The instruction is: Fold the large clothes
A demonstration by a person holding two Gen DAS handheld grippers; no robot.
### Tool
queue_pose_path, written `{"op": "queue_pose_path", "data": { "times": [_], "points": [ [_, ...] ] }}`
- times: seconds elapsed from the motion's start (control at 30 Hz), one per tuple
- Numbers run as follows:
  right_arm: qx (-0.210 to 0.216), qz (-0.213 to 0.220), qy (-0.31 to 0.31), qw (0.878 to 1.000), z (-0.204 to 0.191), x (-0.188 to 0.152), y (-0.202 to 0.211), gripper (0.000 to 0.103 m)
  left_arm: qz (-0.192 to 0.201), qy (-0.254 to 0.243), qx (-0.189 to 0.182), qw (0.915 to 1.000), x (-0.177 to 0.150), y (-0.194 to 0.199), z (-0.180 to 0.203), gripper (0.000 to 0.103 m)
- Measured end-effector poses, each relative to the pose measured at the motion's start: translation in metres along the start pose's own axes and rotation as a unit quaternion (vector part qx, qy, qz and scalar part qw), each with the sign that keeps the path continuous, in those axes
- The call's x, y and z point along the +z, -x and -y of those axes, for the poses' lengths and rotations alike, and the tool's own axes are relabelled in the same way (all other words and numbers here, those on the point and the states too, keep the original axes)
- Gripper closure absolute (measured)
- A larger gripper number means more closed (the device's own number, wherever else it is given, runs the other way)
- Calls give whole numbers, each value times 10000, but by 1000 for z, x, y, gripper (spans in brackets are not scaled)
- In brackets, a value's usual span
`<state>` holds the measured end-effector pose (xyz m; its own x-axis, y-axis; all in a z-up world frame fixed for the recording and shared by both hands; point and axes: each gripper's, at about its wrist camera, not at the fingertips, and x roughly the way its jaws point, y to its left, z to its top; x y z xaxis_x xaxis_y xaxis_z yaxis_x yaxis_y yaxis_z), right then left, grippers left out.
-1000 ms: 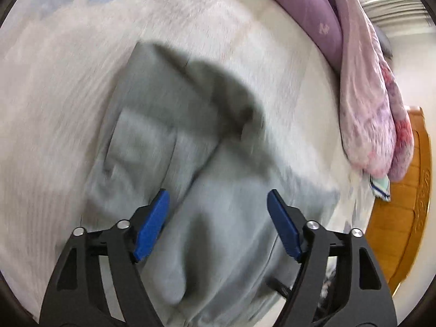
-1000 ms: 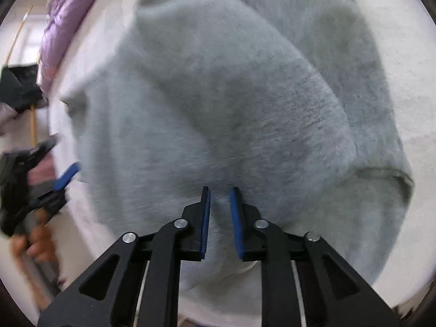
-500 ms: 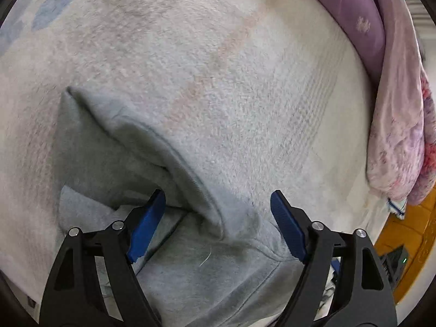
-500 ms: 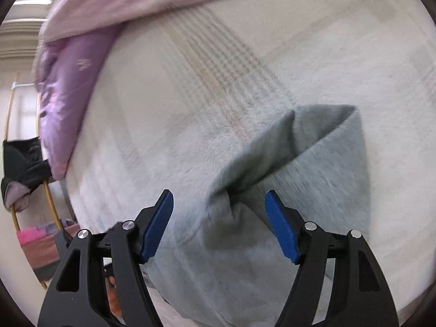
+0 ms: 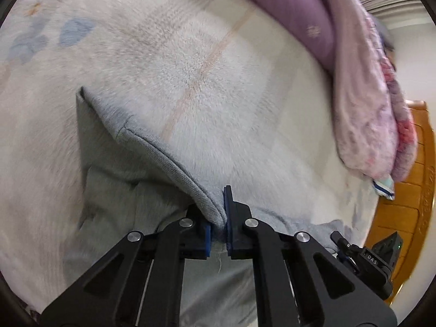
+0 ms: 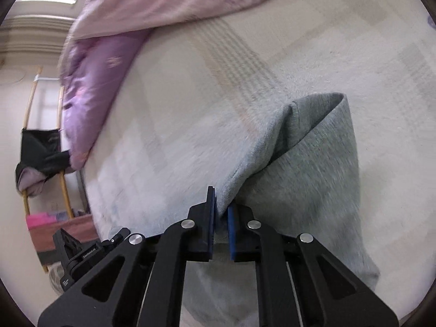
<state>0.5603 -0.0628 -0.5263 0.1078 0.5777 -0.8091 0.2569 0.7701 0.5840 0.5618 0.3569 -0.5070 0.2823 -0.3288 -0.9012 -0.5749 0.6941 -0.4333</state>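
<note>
Two grips on one big, soft grey knitted garment (image 5: 122, 185), lying in a loose heap on the fluffy cream blanket of the bed (image 5: 204, 68). Left hand-held gripper (image 5: 218, 215): pressed together on the thick ribbed hem, blue pads squeezing the fold. Right hand-held gripper (image 6: 221, 215): pinching the same sort of edge, just below a raised corner of the cloth. Hem lifted a little off the bed near each grip; rest of the cloth rumpled and resting on the blanket underneath. Probably light for its size, but thick and floppy, with no shape of its own. Not slippery: fuzzy cloth on a fuzzy blanket, so likely to drag and stick, not slide. Not breakable at all. Best to hold at the hem or the corners, at the doubled, firm part of the cloth, with all the layers caught at once. Better to lift up first, then move, so as not to bunch the bottom part. Then a gentle pull apart to make the edge straight before laying it over. Purple pillow (image 5: 286, 8) and pink flowered quilt (image 5: 368, 103) well apart from the garment, at the far side of the bed.
</note>
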Motion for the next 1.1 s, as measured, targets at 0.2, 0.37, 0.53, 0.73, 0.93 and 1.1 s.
{"op": "queue_pose_path", "data": {
  "times": [0.2,0.37,0.53,0.73,0.93,1.1],
  "points": [
    [283,22,105,9995,-21,-52,40,96,109,5,-174,9998,-60,49,0,96],
    [182,-140,32,9997,0,-120,67,97,78,91,-169,9998,-131,83,-22,96],
    [-83,-427,-240,9988,34,-184,74,98,-123,285,51,9995,-196,83,-56,97],
    [-621,-768,-623,9932,84,-234,53,99,-659,763,460,9938,-254,50,-104,97],
    [-1091,-1088,-878,9842,125,-267,16,99,-963,1073,828,9861,-285,22,-139,96],
    [-1182,-1177,-1068,9802,146,-270,-17,99,-1026,933,1130,9839,-296,-1,-157,97]
  ]
}}
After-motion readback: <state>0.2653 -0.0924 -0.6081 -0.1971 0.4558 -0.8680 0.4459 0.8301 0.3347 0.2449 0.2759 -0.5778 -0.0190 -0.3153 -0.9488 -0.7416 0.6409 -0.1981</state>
